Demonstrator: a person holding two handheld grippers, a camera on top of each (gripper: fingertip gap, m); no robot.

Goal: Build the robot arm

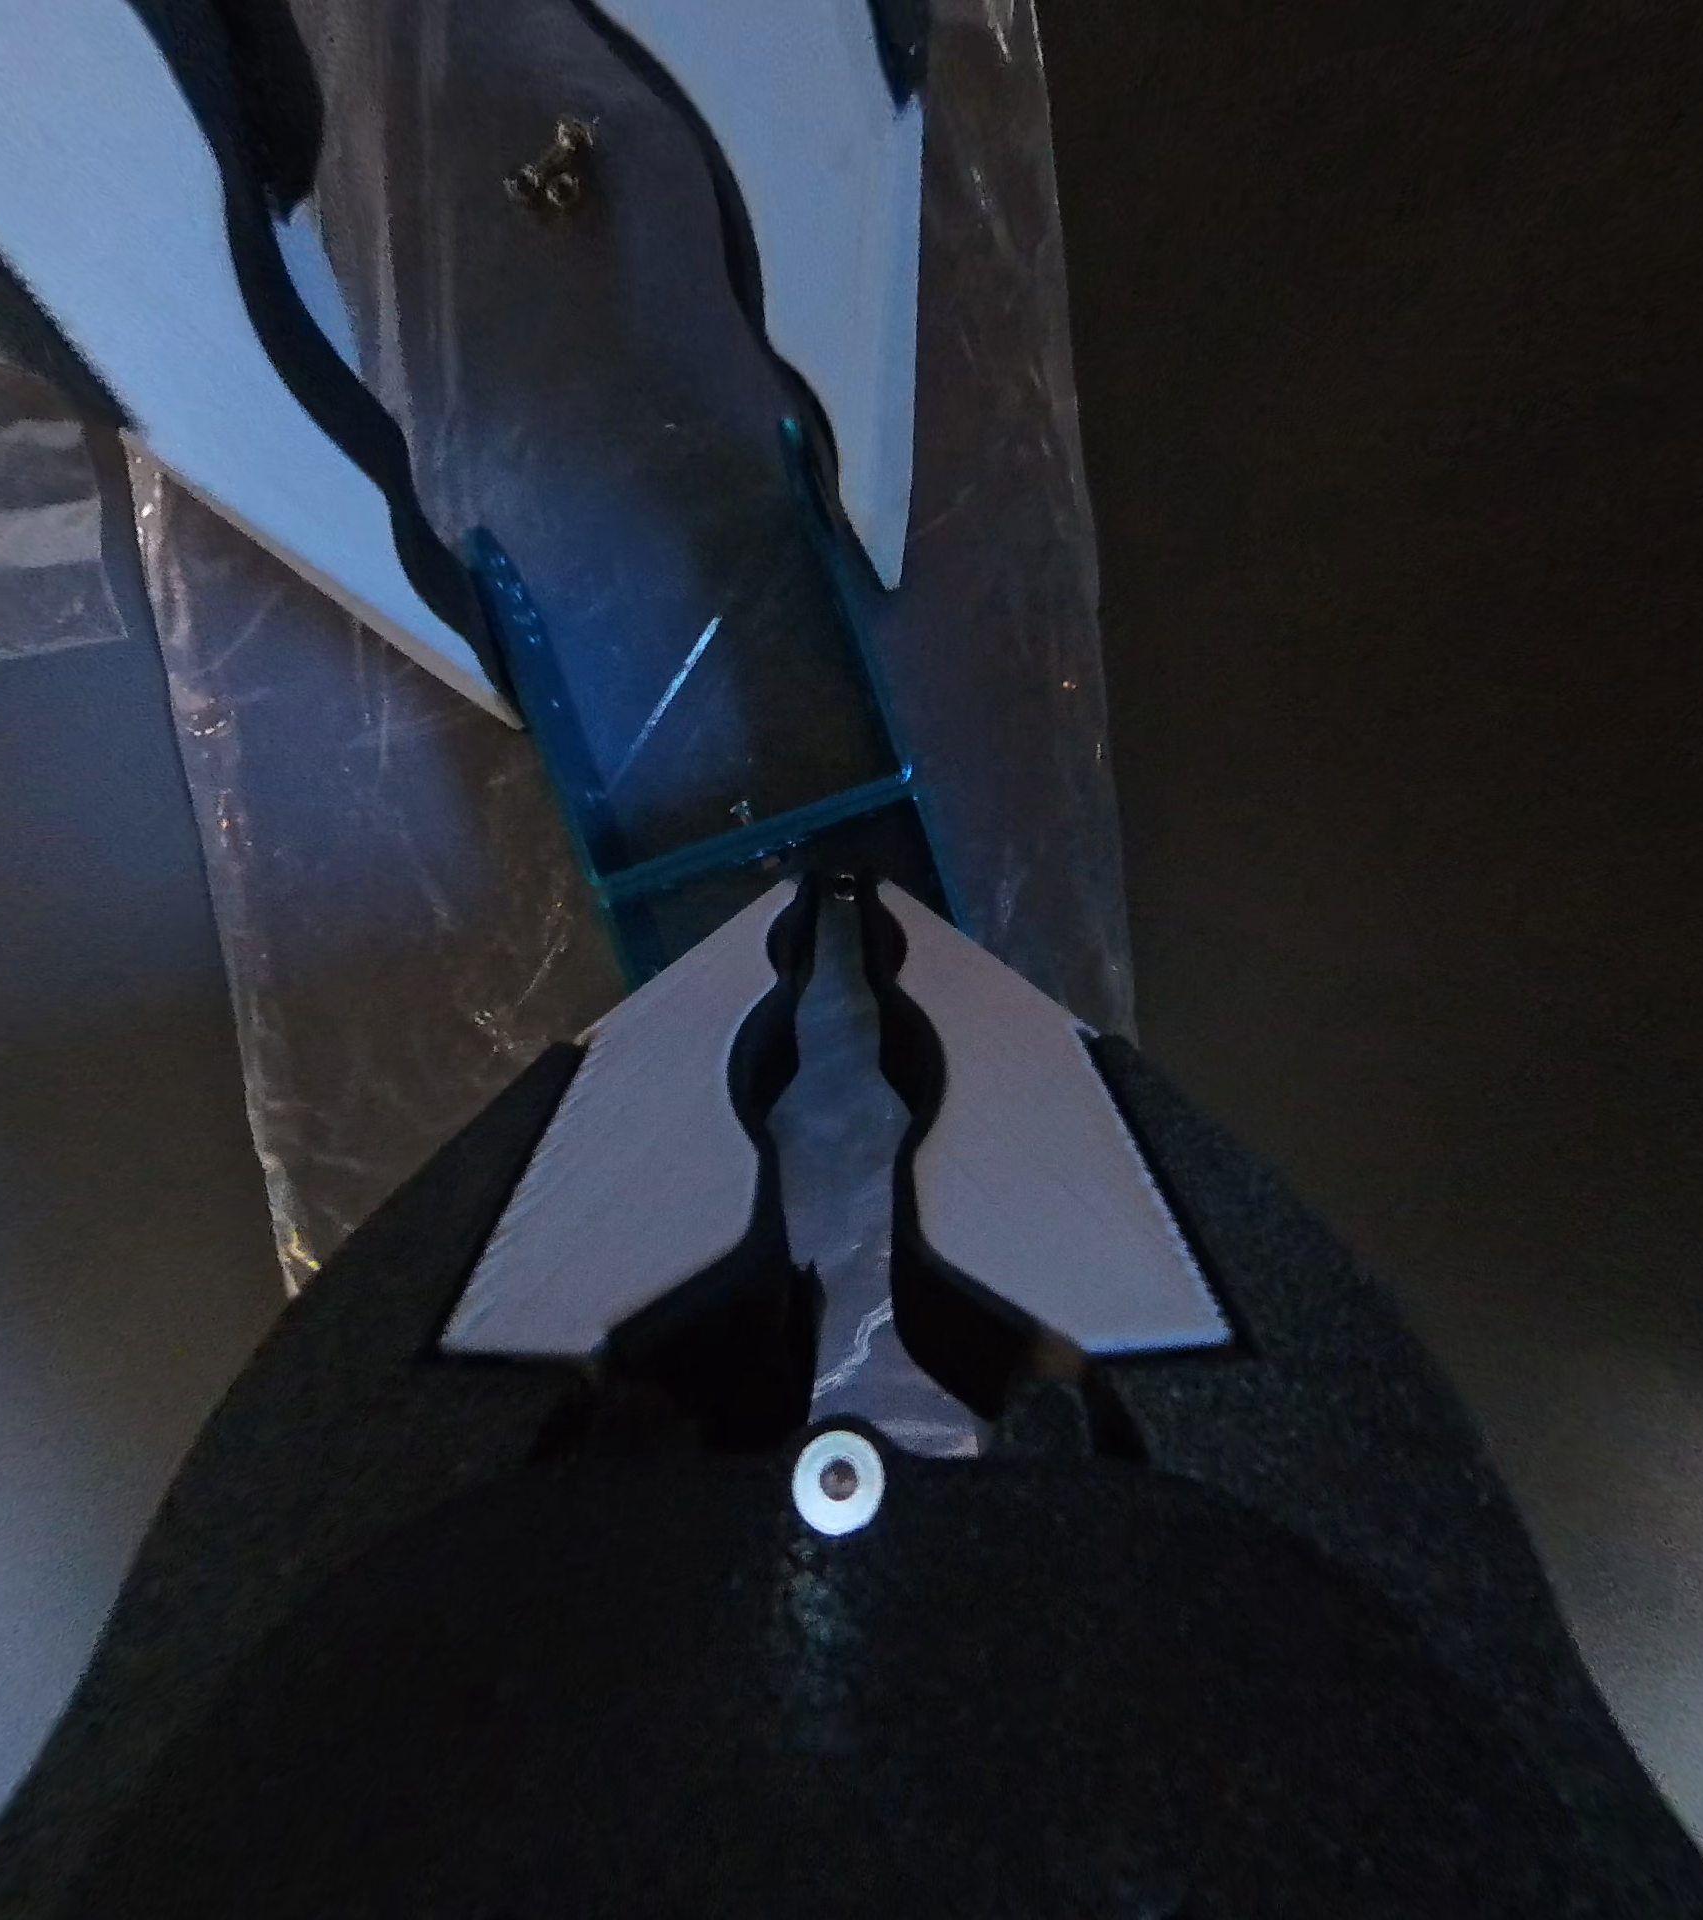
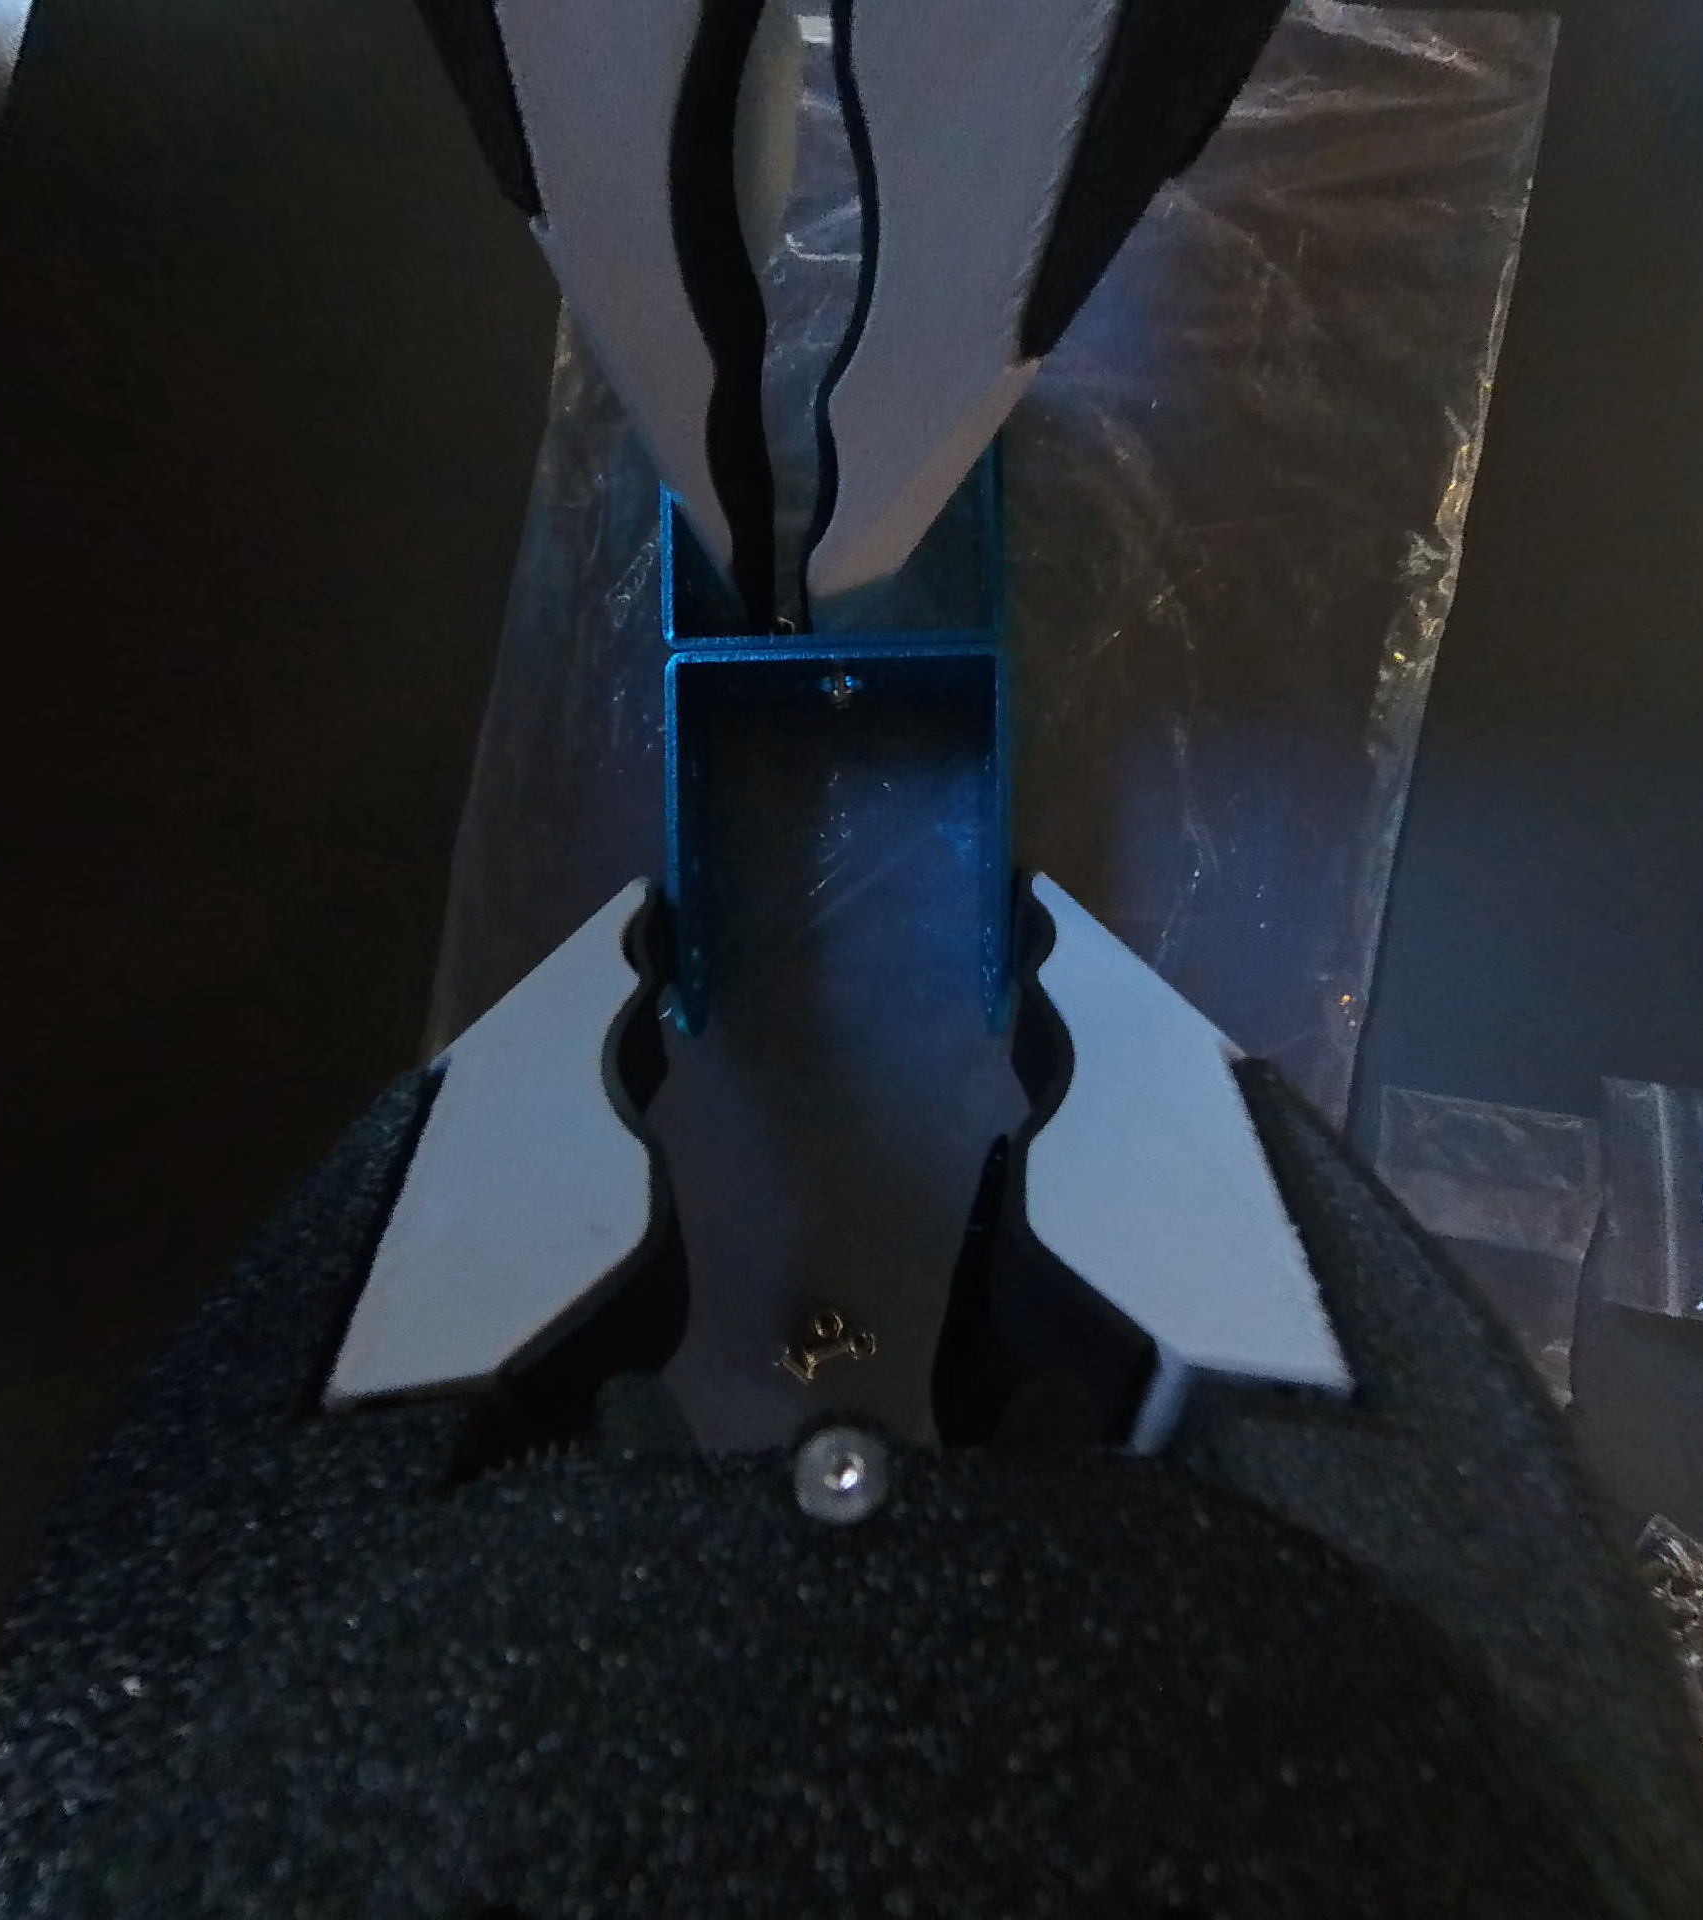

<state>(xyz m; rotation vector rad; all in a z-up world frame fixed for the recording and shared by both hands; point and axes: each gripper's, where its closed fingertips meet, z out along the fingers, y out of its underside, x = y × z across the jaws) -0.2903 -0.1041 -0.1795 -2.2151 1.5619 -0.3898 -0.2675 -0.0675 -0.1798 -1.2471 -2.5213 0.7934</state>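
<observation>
Clamping one blue bracket [image 2: 836,831], right gripper [image 2: 839,935]; left gripper [image 1: 842,883] pinches one small screw [image 1: 842,886].

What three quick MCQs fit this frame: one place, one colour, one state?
1. Where are the right gripper fingers?
A. One against each outer side wall of the bracket
B. Both inside the bracket
C. On the small bags

2. What colour is the bracket?
A. Red
B. Blue
C. Yellow

3. How do the left gripper jaws stand?
A. Wide open
B. Nearly closed on a small fastener
C. Out of view

Answers: 1 A, the right wrist view shows a fingertip at each wall. 2 B, its walls are blue in both views. 3 B, the tips meet at the fastener by the bracket's cross wall.
</observation>
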